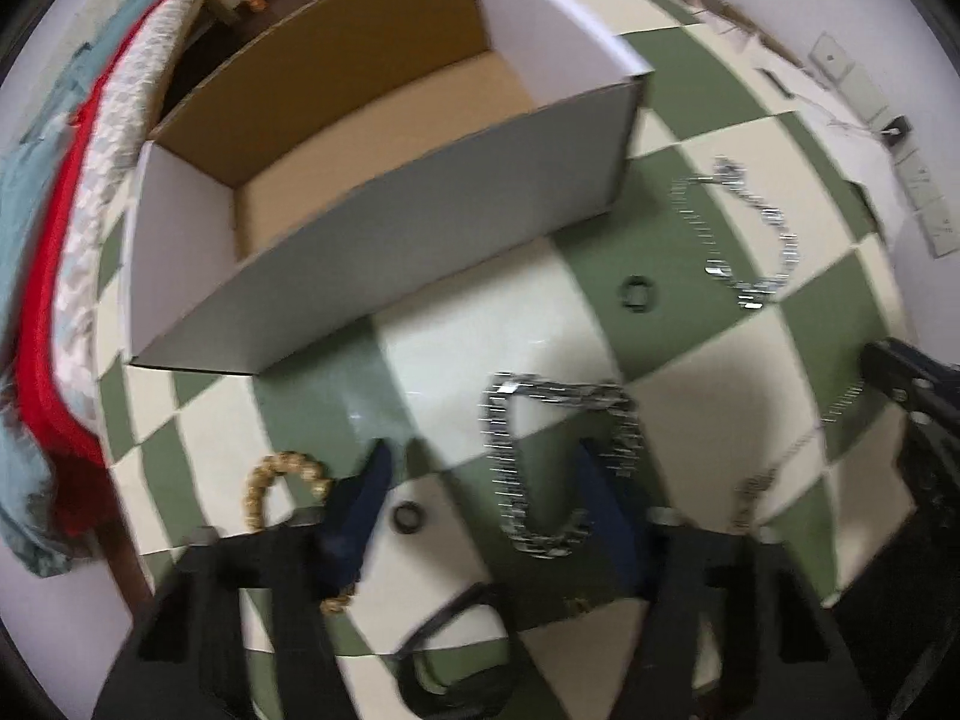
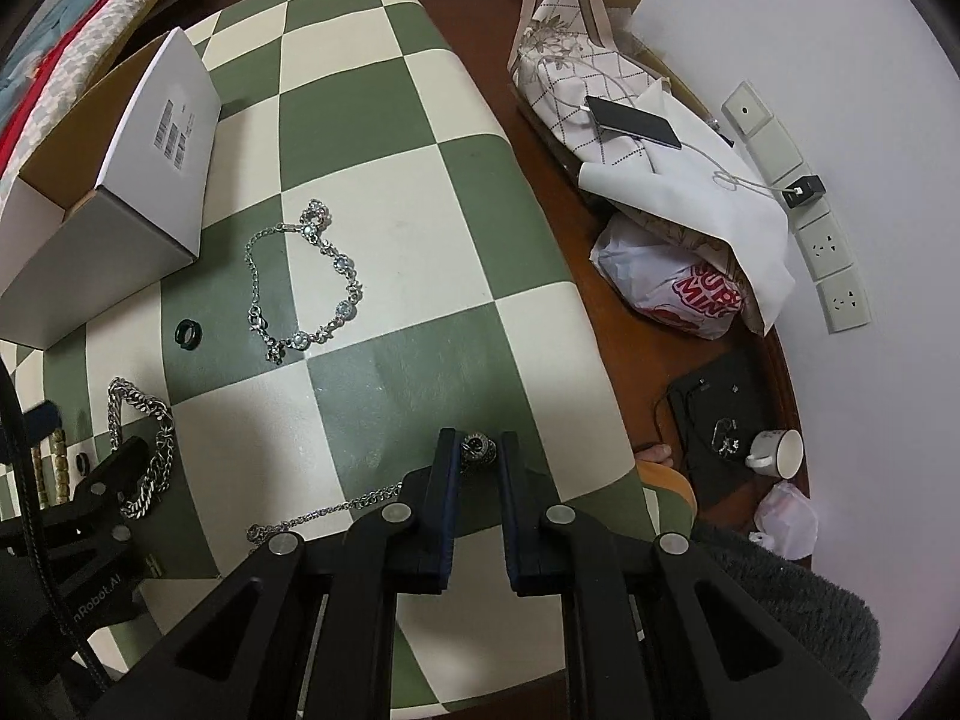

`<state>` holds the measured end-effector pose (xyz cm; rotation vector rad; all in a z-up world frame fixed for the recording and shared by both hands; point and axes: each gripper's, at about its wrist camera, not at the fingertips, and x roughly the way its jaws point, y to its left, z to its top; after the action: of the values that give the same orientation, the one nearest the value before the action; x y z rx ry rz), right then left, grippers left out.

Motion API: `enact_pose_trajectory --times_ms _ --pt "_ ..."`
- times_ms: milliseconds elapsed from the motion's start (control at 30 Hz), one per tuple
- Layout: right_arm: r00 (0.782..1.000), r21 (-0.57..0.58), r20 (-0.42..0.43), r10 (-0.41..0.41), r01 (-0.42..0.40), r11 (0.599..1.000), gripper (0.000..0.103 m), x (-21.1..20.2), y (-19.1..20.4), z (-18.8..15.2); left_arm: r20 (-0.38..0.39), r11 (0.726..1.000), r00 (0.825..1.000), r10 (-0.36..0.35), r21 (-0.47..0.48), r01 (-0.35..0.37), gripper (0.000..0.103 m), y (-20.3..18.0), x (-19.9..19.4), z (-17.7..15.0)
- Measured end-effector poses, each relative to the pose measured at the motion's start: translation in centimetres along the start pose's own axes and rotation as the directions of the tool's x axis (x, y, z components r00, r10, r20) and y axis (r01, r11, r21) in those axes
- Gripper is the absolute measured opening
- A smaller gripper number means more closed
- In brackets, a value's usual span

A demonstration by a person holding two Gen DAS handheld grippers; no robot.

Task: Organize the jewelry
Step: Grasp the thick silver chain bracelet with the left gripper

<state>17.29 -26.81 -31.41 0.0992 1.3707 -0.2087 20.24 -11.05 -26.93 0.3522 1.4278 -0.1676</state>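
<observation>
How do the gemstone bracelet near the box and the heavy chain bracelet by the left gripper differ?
The gemstone bracelet has thin links set with pale round stones; the heavy chain bracelet has thick plain metal links without stones. The gemstone bracelet lies apart from both grippers in an open loop, while the heavy chain bracelet lies partly under the left gripper. Both are silver-coloured, rest on the checkered cloth, and are not yet in the box.

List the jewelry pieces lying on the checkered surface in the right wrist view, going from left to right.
Gold bead bracelet → heavy silver curb chain → dark ring → silver bracelet with round stones → pendant necklace, pinched in the right gripper.
</observation>
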Motion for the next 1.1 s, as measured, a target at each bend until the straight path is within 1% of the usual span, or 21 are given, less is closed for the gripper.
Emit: enact_pose_trajectory --times_ms 33,67,100,167,200,233,300,367,400,433,567,633,700,733,800,867,900,967,1000,1033,1100 --pt "1.0 0.002 0.0 0.004 -0.004 1.0 0.013 0.0 0.0 0.0 0.002 1.0 1.0 -0.029 0.005 0.029 0.012 -0.2 -0.1 -0.1" --pt "1.0 0.004 0.0 0.007 -0.007 1.0 0.013 0.0 -0.1 0.1 0.001 1.0 1.0 -0.025 0.014 0.025 0.006 -0.5 -0.1 -0.1" --pt "1.0 0.007 0.0 0.01 -0.01 1.0 0.013 0.1 -0.3 0.1 0.008 0.999 1.0 0.008 0.031 -0.009 0.005 -0.8 0.0 -0.2" --pt "1.0 0.012 0.0 0.015 -0.015 1.0 0.013 0.1 -0.3 0.1 0.016 1.0 1.0 0.014 0.027 -0.015 0.004 -0.7 0.0 -0.3" --pt "1.0 0.015 -0.001 0.019 -0.019 1.0 0.013 0.0 -0.3 0.0 0.019 1.0 1.0 0.006 0.014 -0.006 0.004 -0.4 0.0 -0.4" --pt "1.0 0.021 -0.002 0.028 -0.028 0.999 0.013 0.1 -0.4 0.1 0.02 1.0 1.0 0.001 0.006 -0.001 0.0 -0.6 -0.2 -0.5" --pt "0.998 0.038 -0.006 0.07 -0.07 0.997 0.013 0.0 -0.6 0.0 0.034 0.999 0.999 -0.019 -0.027 0.019 0.0 0.0 -0.8 -0.8" --pt "0.996 0.039 0.004 0.084 -0.084 0.996 0.013 -0.5 -0.6 -0.2 0.059 0.998 0.998 -0.032 -0.059 0.035 0.0 0.8 -1.6 -1.3" --pt "0.996 0.039 0.013 0.093 -0.093 0.995 0.013 -0.9 -0.6 -0.3 0.075 0.997 0.997 -0.031 -0.069 0.036 0.0 1.3 -2.1 -1.4" --pt "0.995 0.038 0.02 0.097 -0.098 0.994 0.013 -1.4 -0.5 -0.4 0.086 0.996 0.996 -0.03 -0.076 0.036 0.0 1.0 -2.6 -1.9" --pt "0.991 0.019 0.06 0.116 -0.118 0.993 0.013 -3.5 0.0 -0.5 0.141 0.994 0.99 -0.026 -0.104 0.041 0.0 2.6 -4.8 -2.5" --pt "0.989 0.015 0.079 0.127 -0.129 0.992 0.013 -4.6 0.2 -0.5 0.161 0.992 0.986 -0.034 -0.116 0.053 0.0 3.7 -5.5 -2.4" --pt "0.986 0.01 0.092 0.136 -0.137 0.99 0.013 -5.5 0.4 -0.2 0.176 0.991 0.984 -0.033 -0.123 0.055 0.0 3.9 -6.2 -2.5" --pt "0.985 0.006 0.102 0.141 -0.142 0.99 0.012 -6.1 0.5 -0.2 0.182 0.99 0.982 -0.039 -0.128 0.064 0.0 4.1 -6.4 -2.6" --pt "0.983 0.0 0.115 0.144 -0.145 0.989 0.013 -6.7 0.7 -0.1 0.196 0.981 0.975 -0.104 -0.14 0.133 0.0 4.8 -6.4 -2.3" --pt "0.982 -0.008 0.123 0.142 -0.142 0.99 0.013 -7.0 0.9 0.0 0.182 0.973 0.97 -0.16 -0.133 0.186 0.004 5.0 -5.1 -1.5" --pt "0.983 -0.009 0.12 0.14 -0.14 0.99 0.013 -6.9 0.9 0.1 0.157 0.974 0.973 -0.169 -0.125 0.19 0.005 4.7 -4.3 -0.9" --pt "0.984 -0.005 0.109 0.139 -0.139 0.99 0.013 -6.4 0.7 0.2 0.118 0.982 0.981 -0.154 -0.091 0.165 0.009 3.6 -3.0 -0.2" --pt "0.985 -0.002 0.102 0.139 -0.14 0.99 0.013 -6.1 0.5 0.2 0.106 0.986 0.983 -0.149 -0.061 0.156 0.02 3.3 -2.3 -0.1" --pt "0.985 0.005 0.094 0.142 -0.143 0.99 0.013 -5.8 0.3 0.2 0.093 0.989 0.985 -0.143 -0.032 0.146 0.039 2.8 -1.5 0.1" --pt "0.986 0.018 0.082 0.143 -0.145 0.989 0.013 -5.2 -0.1 0.1 0.074 0.994 0.991 -0.111 0.015 0.11 0.064 2.1 -0.5 0.2"
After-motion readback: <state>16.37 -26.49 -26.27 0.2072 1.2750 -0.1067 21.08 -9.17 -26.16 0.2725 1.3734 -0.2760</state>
